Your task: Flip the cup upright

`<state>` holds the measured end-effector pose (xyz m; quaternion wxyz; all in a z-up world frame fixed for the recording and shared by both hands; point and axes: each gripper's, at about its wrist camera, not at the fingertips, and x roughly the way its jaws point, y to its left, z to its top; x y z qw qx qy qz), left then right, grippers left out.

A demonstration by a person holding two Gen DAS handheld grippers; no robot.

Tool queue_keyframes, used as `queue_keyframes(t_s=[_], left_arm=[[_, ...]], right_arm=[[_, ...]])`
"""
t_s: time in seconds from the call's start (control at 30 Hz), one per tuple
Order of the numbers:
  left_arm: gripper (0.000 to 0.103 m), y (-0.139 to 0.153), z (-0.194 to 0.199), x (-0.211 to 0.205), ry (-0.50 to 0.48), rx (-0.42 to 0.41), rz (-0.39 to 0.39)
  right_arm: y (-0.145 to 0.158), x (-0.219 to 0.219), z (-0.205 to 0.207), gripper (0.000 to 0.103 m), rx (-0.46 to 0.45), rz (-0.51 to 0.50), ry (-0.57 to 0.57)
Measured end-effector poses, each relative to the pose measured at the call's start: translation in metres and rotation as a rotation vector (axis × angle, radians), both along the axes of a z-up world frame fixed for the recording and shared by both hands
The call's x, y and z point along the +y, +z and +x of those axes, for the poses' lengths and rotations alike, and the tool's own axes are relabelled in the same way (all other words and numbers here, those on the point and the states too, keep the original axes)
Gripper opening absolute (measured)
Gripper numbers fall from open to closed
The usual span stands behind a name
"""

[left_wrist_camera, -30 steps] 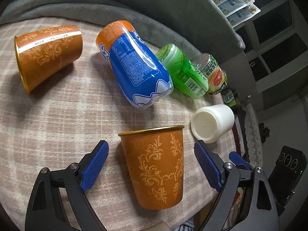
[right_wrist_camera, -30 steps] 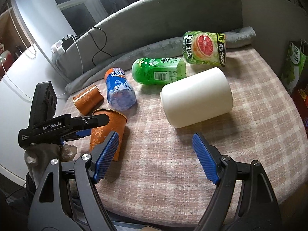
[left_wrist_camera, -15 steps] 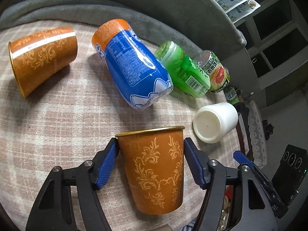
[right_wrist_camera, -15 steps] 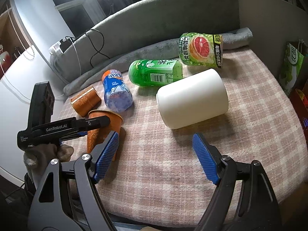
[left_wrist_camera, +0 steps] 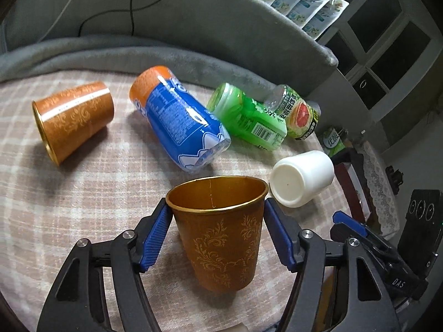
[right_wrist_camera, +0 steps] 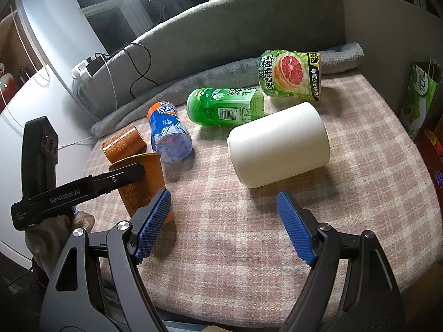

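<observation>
Orange-and-gold cup (left_wrist_camera: 221, 229) stands mouth-up near the front edge of the checked cloth, gripped just below its rim by the left claw (left_wrist_camera: 217, 235), both blue pads pressed to its sides. Judged thin-walled, light and smooth; a hard squeeze could dent it, so a hold high on the body suits. Right claw (right_wrist_camera: 224, 225) hangs wide and empty, short of the white cup (right_wrist_camera: 279, 145) lying on its side. A second orange cup (left_wrist_camera: 73, 120) also lies toppled.
</observation>
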<state>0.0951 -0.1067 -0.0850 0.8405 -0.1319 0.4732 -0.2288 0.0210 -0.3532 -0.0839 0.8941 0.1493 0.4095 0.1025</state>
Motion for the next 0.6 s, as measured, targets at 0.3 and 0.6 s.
queue_keyframes(t_s=[0.3, 0.6], left_arm=[[0.067, 0.009, -0.005, -0.009, 0.004, -0.078, 0.051], [0.067, 0.013, -0.007, -0.018, 0.015, -0.152, 0.114]], right_arm=[[0.001, 0.0, -0.001, 0.082, -0.008, -0.005, -0.005], [0.002, -0.002, -0.002, 0.082, -0.008, -0.007, -0.011]])
